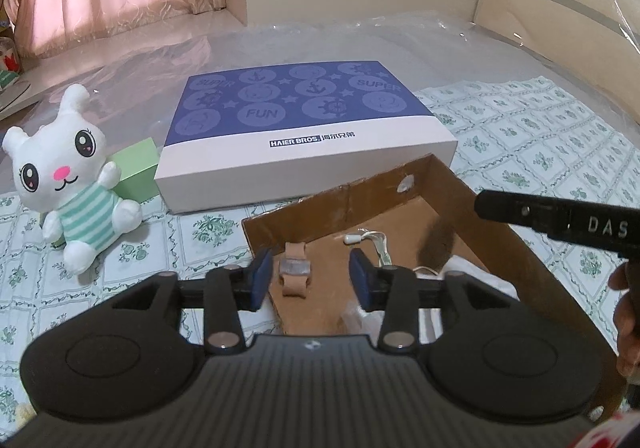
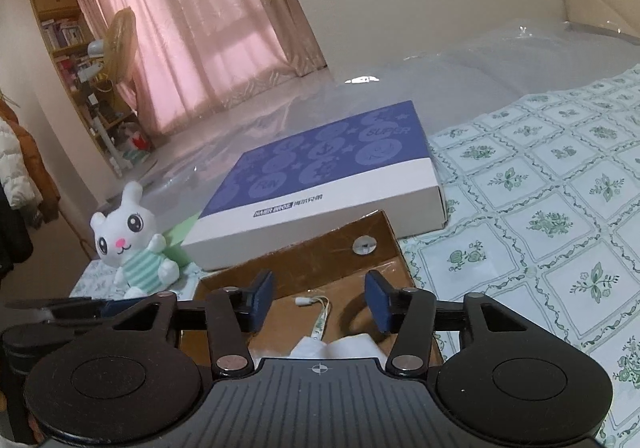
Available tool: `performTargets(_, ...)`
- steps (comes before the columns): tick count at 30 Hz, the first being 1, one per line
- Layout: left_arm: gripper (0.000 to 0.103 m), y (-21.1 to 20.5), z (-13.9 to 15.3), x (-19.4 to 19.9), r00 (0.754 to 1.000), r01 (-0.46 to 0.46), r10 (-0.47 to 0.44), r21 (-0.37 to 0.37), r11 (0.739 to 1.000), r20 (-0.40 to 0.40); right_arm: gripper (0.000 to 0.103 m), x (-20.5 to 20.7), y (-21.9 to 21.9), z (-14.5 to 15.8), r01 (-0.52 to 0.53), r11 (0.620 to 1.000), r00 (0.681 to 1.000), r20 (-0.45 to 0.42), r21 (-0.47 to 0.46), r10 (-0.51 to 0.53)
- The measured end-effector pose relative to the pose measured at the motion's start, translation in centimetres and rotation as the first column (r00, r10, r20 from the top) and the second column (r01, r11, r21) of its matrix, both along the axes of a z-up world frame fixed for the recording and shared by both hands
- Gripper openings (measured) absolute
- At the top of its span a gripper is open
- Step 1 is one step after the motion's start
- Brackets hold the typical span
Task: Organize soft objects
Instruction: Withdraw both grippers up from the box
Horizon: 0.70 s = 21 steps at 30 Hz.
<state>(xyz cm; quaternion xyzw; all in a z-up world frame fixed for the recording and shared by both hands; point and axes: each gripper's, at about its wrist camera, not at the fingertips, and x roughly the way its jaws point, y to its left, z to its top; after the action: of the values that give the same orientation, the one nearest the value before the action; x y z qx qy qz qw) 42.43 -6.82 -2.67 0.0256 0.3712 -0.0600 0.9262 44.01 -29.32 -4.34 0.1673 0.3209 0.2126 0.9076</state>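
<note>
Nearest, the left hand-held gripper [image 1: 310,280] hangs released over the open cardboard box [image 1: 472,200], its blue pads spread with nothing between them. The right hand-held gripper [image 2: 320,306] is likewise released and empty, poised over the same box from the other side. Inside the box lie a small tan strap piece [image 1: 294,268], a white cord [image 1: 372,240], a dark furry item [image 1: 436,244] and something white and soft [image 2: 344,346] at the near end, partly hidden under the gripper bodies.

Just beyond, to the left on the bed's floral sheet [image 2: 540,188], sits the white plush rabbit [image 1: 74,176] in a striped green shirt, upright and leaning against a small green box [image 1: 136,172]. It looks like the soft object left to gather, so the step in hand is likely a reach for it with the left gripper. To do that well, close the pads across the torso rather than an ear or arm, squeeze enough that the stuffing does not slip, and lift clear of the cardboard wall before lowering it in.

The green box touches the rabbit and could tip as it leaves. The blue and white flat box [image 1: 304,128] lies just behind the cardboard box, crowding the far side. Further off, clear plastic sheeting [image 1: 360,44] covers the bed, then pink curtains [image 2: 208,28].
</note>
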Motion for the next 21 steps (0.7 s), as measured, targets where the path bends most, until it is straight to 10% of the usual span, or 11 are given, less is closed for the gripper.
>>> performTargets(21, 0.06, -0.1, 3.5, -5.0, 0.999, 0.024, -0.022, -0.068, 0.997, 0.028, 0.065, -5.0, -0.7, 2.6, 0.021, 0.999, 1.0, 0.0, -0.029, -0.021)
